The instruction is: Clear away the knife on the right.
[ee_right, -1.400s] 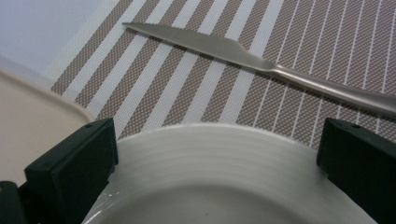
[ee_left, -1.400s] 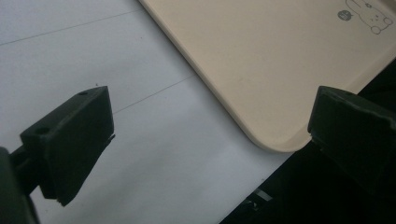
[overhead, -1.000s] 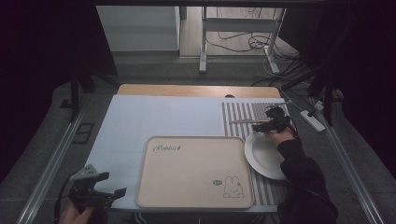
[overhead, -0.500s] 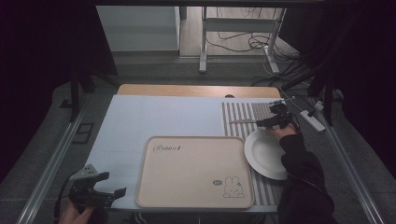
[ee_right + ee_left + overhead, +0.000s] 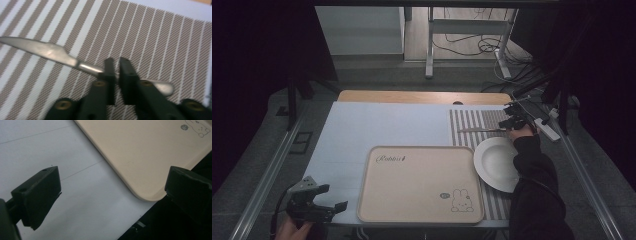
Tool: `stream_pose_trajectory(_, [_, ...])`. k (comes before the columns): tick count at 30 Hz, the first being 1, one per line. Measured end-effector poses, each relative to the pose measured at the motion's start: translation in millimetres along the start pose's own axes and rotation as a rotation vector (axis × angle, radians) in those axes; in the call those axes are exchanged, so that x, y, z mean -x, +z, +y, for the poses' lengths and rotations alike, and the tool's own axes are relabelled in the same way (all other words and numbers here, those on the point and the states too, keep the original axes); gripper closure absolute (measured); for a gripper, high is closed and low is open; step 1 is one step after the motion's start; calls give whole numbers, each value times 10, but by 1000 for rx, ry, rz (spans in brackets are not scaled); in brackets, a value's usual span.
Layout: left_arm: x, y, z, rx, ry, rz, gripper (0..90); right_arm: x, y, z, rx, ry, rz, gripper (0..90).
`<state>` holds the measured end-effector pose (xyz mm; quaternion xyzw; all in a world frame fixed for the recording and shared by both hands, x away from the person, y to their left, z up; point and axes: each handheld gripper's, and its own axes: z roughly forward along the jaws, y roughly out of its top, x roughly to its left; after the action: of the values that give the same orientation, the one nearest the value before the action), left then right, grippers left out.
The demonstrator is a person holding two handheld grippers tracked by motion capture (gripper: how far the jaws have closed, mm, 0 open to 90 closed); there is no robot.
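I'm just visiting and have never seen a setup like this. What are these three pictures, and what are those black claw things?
A person holds a two-jaw gripper in each hand. The high view looks down on the table. There lie a beige tray, a striped mat and a white plate. The other two pictures come from cameras riding on the grippers. The left gripper is open, near the tray's corner. The right gripper is shut on a knife above the mat.

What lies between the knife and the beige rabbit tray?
In the high view, striped placemat and pale table cover separate the knife from the tray; the white plate sits to the side.
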<state>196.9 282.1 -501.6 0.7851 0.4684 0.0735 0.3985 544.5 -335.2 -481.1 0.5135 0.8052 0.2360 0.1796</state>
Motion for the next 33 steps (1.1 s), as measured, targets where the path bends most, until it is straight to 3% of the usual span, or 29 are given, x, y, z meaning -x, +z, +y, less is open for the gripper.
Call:
stream_pose_trajectory(4, [-2, -3, -1, 2, 0, -1, 15, 77, 76, 45, -36, 33, -38, 900])
stream_pose_trajectory(8, [-4, -4, -2, 2, 0, -1, 15, 160, 155, 22, -73, 34, -84, 900])
stream_pose_trajectory(10, [-6, -5, -3, 3, -1, -1, 16, 185, 166, 5, -68, 41, -83, 900])
stream_pose_trajectory(15, [-2, -5, -3, 2, 1, 1, 15, 261, 104, -68, -80, 67, -59, 900])
stream_pose_trajectory(24, [1, 0, 1, 0, -1, 3, 16, 284, -117, -337, -130, 44, 24, 900])
stream_pose_trajectory(33, [1, 1, 2, -2, -1, 3, 16, 221, -212, -443, -166, 18, 60, 900])
